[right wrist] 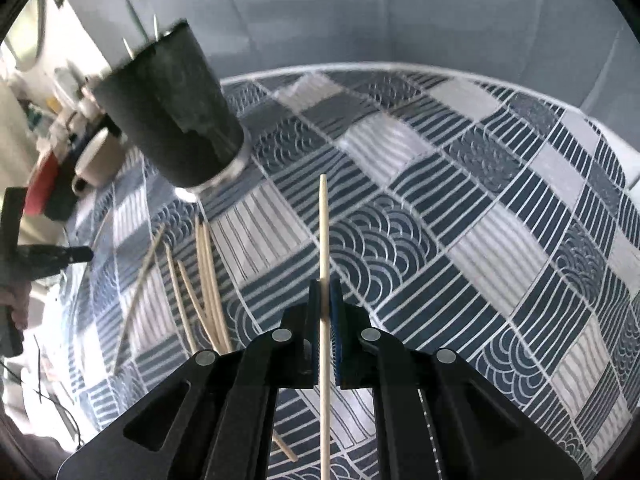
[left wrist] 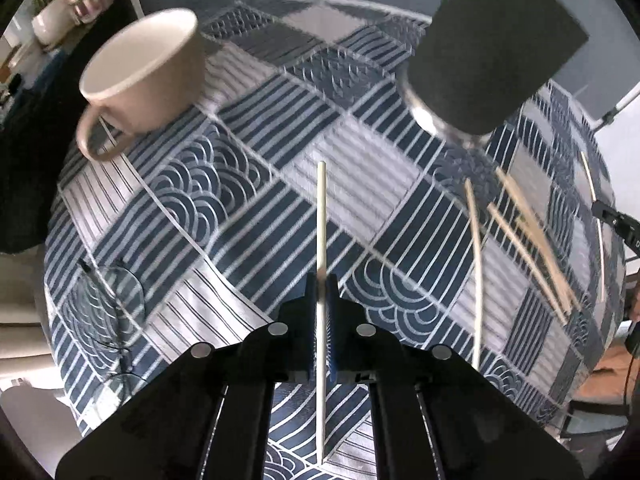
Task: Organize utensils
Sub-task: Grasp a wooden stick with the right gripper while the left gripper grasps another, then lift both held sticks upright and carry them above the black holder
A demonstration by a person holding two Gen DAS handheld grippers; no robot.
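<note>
My left gripper (left wrist: 321,280) is shut on a pale chopstick (left wrist: 321,220) that runs straight ahead between its pads, above the blue patterned tablecloth (left wrist: 248,200). My right gripper (right wrist: 325,286) is shut on another wooden chopstick (right wrist: 324,232), pointed tip forward. Several loose chopsticks (left wrist: 528,240) lie on the cloth to the right in the left wrist view; the same chopsticks (right wrist: 208,280) lie to the left in the right wrist view. A dark cup (left wrist: 492,52) with a metal base stands behind them, the same cup (right wrist: 172,112) holding thin sticks.
A beige mug (left wrist: 148,76) stands on the cloth at the far left. A pair of glasses (left wrist: 108,300) lies near the left table edge. The other gripper and a hand (right wrist: 16,280) show at the left border. Shelves with clutter lie beyond the table.
</note>
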